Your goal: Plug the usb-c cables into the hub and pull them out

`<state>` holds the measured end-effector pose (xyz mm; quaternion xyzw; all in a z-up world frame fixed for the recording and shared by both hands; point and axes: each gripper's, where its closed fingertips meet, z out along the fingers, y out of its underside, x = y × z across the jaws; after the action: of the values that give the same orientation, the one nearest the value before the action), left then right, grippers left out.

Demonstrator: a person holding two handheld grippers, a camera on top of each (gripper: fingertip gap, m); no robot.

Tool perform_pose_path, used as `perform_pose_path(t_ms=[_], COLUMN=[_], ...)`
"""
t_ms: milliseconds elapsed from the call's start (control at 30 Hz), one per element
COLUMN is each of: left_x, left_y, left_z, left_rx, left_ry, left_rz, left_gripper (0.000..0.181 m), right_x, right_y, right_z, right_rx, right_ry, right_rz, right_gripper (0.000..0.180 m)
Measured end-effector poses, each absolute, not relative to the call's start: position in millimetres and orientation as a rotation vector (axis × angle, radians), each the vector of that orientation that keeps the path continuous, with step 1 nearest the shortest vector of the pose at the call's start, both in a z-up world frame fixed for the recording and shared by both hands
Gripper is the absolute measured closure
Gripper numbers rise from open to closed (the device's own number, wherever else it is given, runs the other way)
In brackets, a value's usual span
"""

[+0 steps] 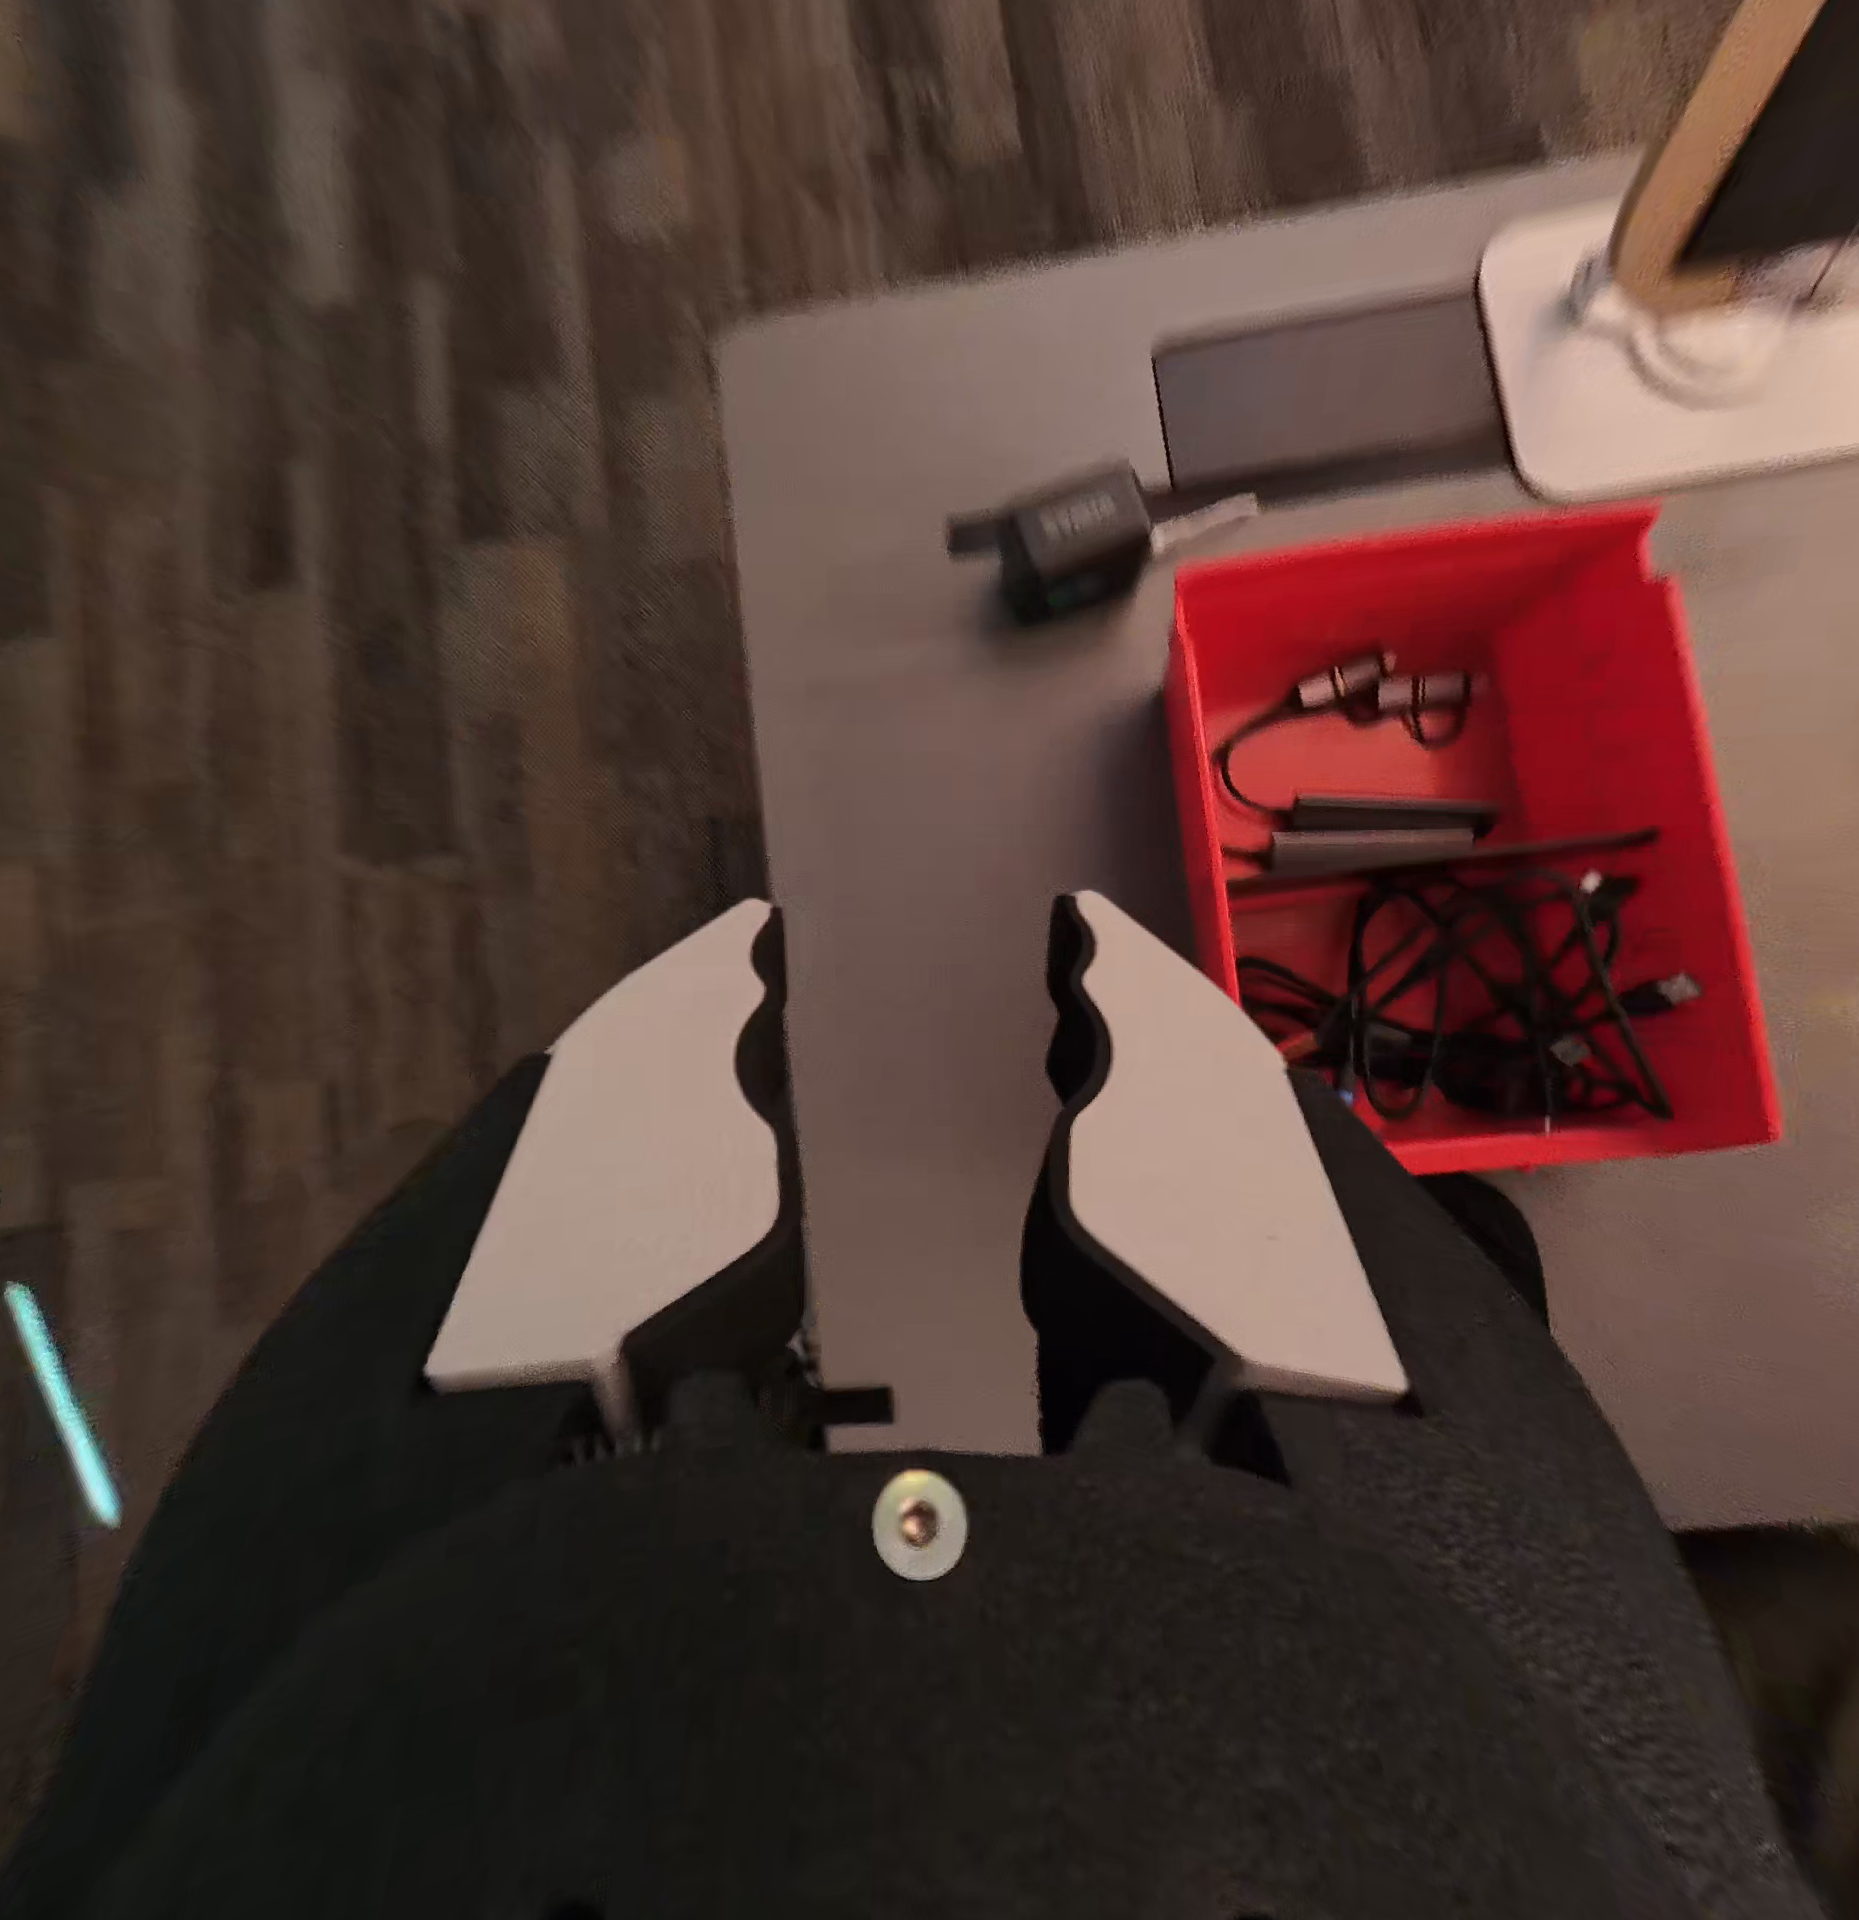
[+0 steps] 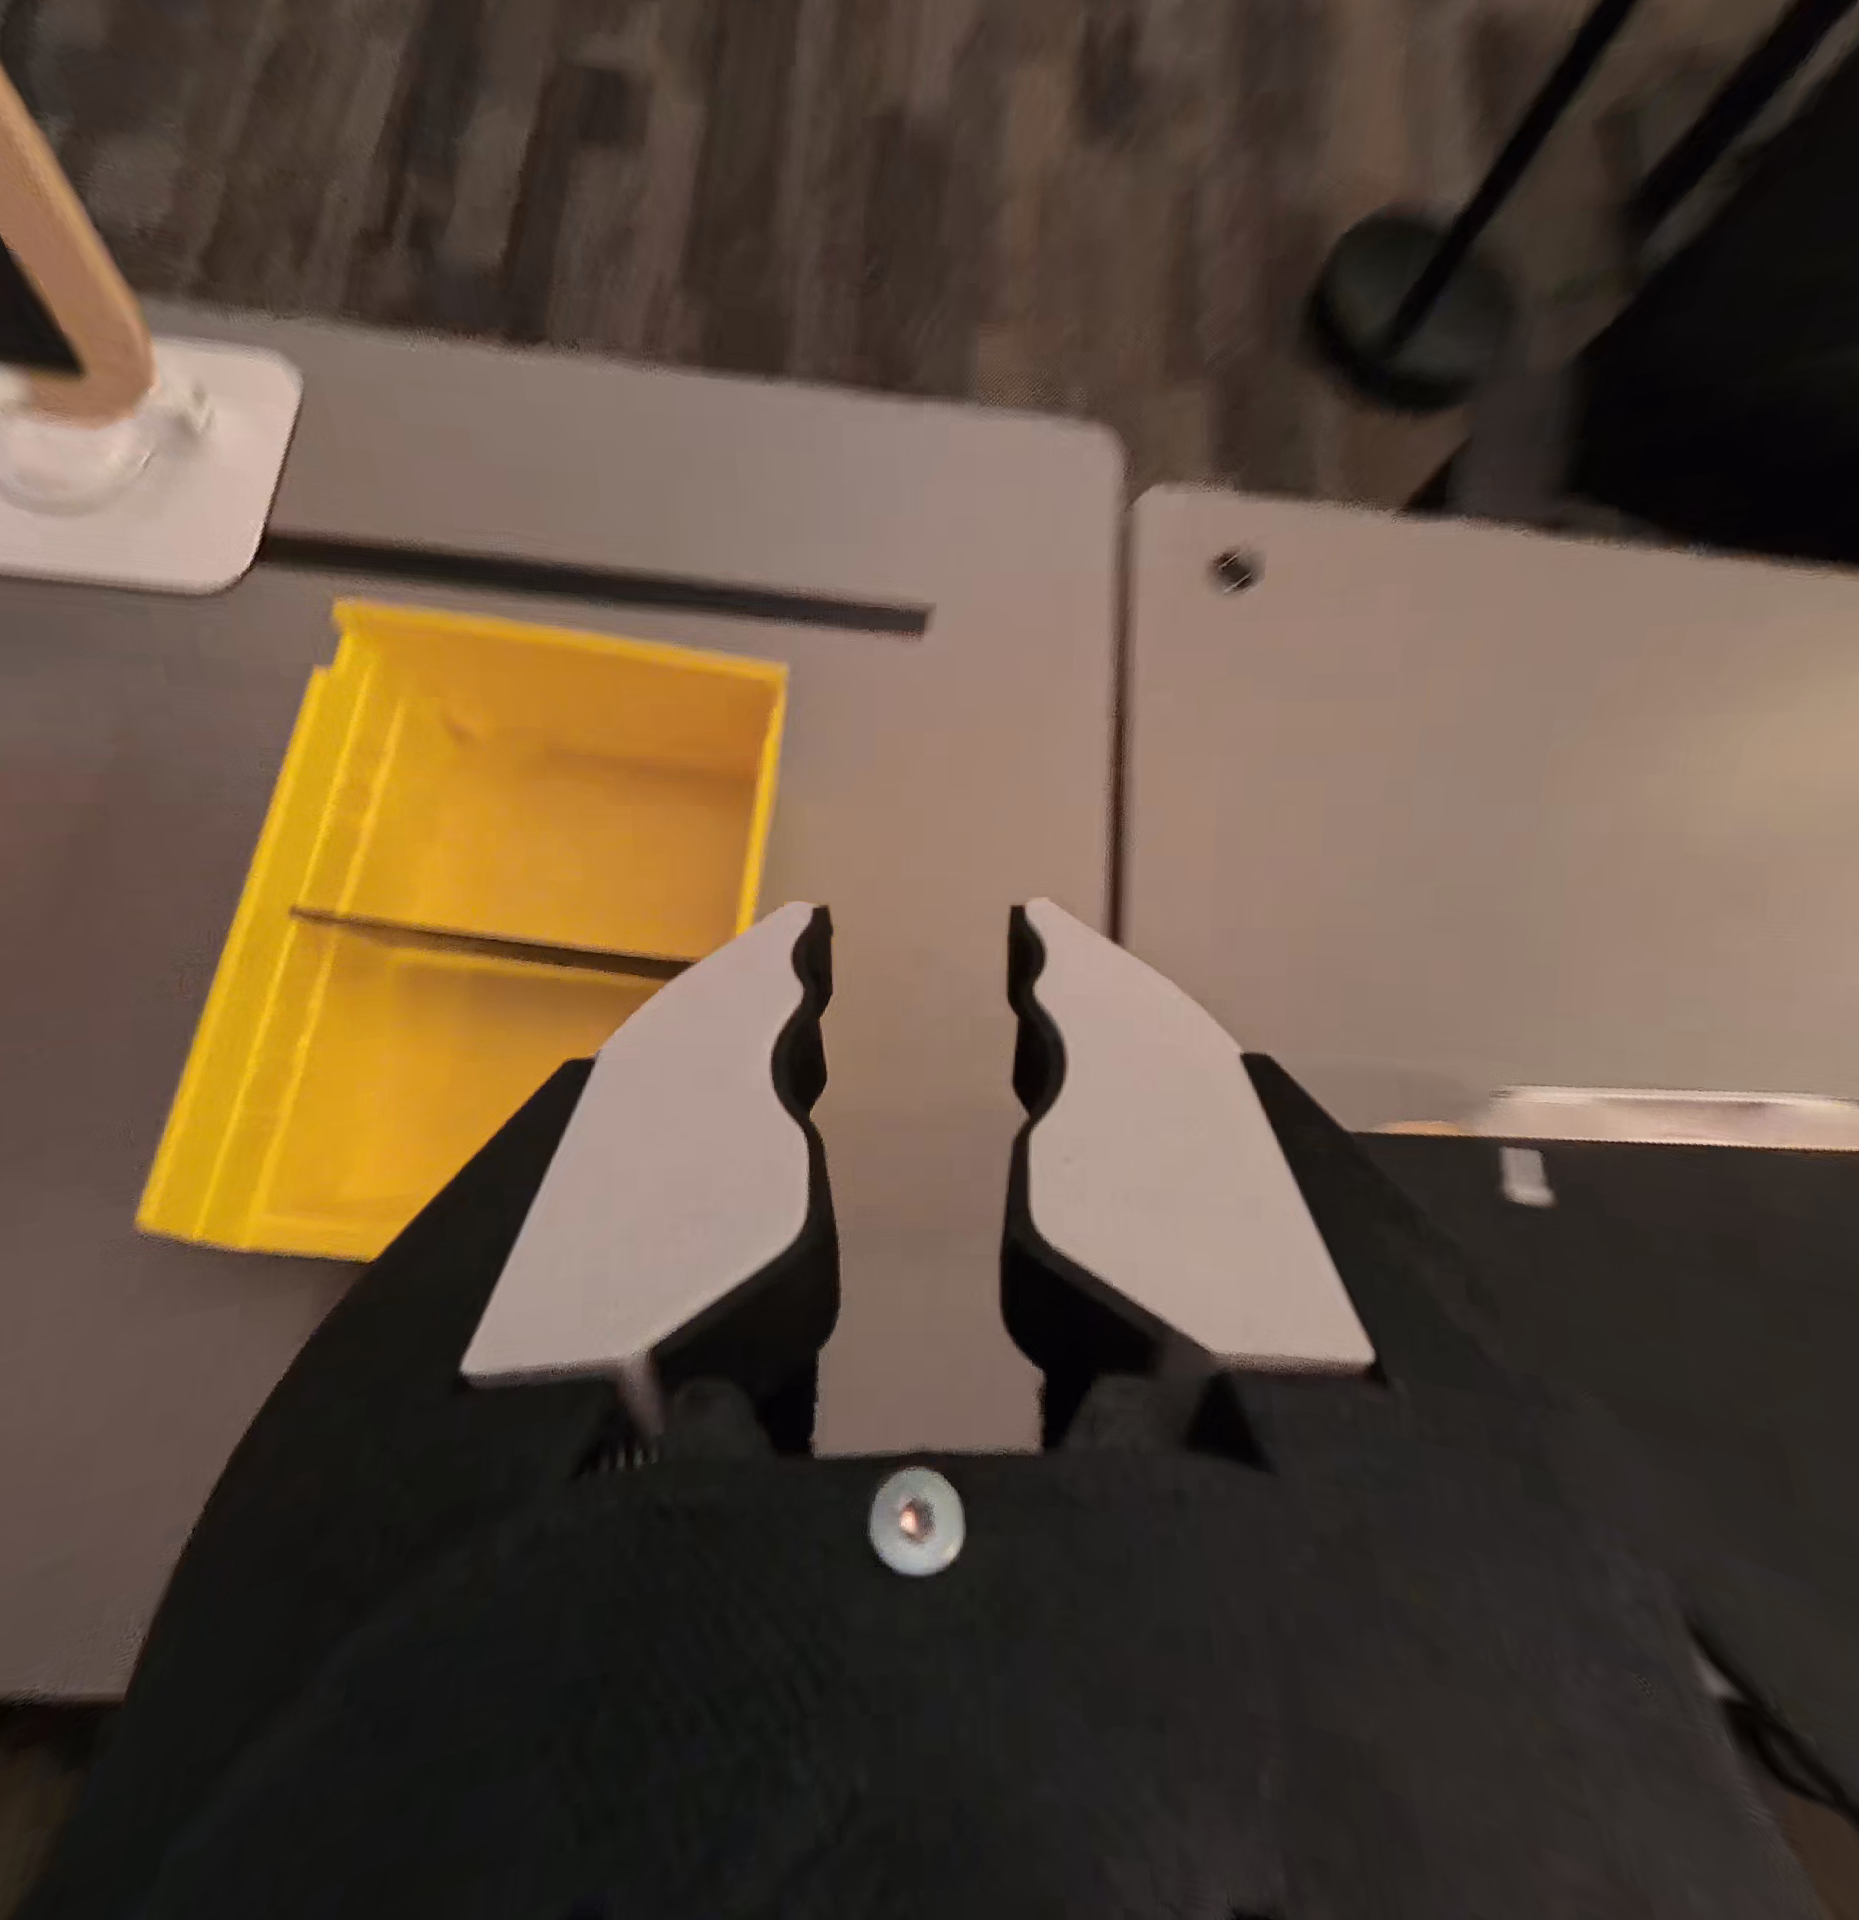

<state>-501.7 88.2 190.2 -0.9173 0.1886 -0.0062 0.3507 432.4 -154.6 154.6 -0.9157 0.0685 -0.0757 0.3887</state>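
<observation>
In the left wrist view a red bin (image 1: pixel 1590 613) stands on the grey table (image 1: pixel 904 727). Its far compartment holds slim grey hubs (image 1: pixel 1392 821) with short leads. Its near compartment holds a tangle of black usb-c cables (image 1: pixel 1476 987). My left gripper (image 1: pixel 914 914) is open and empty, above the table's left part, to the left of the red bin. In the right wrist view my right gripper (image 2: pixel 920 920) is open and empty above the table (image 2: pixel 956 727), just right of a yellow bin (image 2: pixel 551 790) with a divider and nothing in it.
A small dark device (image 1: pixel 1070 540) and a flat grey slab (image 1: pixel 1320 405) lie behind the red bin. A white stand base (image 1: pixel 1683 384) with a tan post is at the back; it also shows in the right wrist view (image 2: pixel 177 488). A second tabletop (image 2: pixel 1476 779) adjoins on the right. A black object (image 2: pixel 1631 1299) lies front right. Across from one pair of fingers to the other is roughly 95 centimeters.
</observation>
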Motion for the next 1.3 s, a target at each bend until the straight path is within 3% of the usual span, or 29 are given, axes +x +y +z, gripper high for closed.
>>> perform_pose_path(t_ms=[167,333,433,600,800,933,1100,1300], left_x=[-475.7,-390.4,-324.7,-214.4,-101.9,-57.8,-41.1,-40.2], left_y=[77.1,63.1,53.7,46.1,46.2,55.2,68.7,70.2], left_z=[332.8,438.1,472.6,481.5,446.5,394.8,294.4,132.8], left_rx=[-2.089,-1.778,-1.648,-1.566,-1.488,-1.496,-1.564,-1.8], left_ry=[0.452,0.455,0.505,0.586,0.585,0.503,0.418,0.419], left_rz=[-0.064,-0.274,-0.346,-0.34,-0.34,-0.377,-0.315,-0.275], left_gripper=[0.114,0.091,0.088,0.068,0.061,0.059,0.057,0.058], right_x=[419.0,351.2,300.1,224.9,179.0,142.8,109.5,89.7], right_y=[-164.7,-163.2,-152.8,-121.9,-83.6,-52.4,-13.1,11.5], right_z=[319.6,452.4,494.2,516.8,490.5,436.9,327.6,170.6], right_rx=[-2.004,-1.602,-1.481,-1.386,-1.309,-1.324,-1.454,-1.664], right_ry=[0.126,0.018,0.001,-0.015,0.072,0.06,0.038,-0.001], right_rz=[-0.444,-0.665,-0.645,-0.548,-0.581,-0.53,-0.412,-0.389], right_gripper=[0.132,0.12,0.116,0.099,0.068,0.066,0.063,0.064])
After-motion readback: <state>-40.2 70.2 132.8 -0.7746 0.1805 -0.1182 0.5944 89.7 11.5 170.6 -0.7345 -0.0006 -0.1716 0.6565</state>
